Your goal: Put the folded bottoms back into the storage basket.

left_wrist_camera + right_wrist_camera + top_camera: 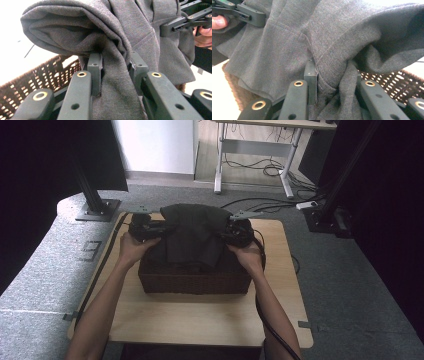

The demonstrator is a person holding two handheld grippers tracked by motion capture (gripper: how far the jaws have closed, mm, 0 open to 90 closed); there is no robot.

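Both the left gripper and right gripper clamp the grey garment, stretched crosswise over the wicker basket

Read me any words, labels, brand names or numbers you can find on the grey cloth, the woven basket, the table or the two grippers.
No readable text on any of them.
Dark grey fabric garment: plain cloth and seams, no tag or print in view.
Brown woven wicker basket: no label.
Light wooden table: bare.
Left gripper and right gripper: black jaws with brass rivets, no markings.
Grey floor mat: a faint mark, too blurred to read.
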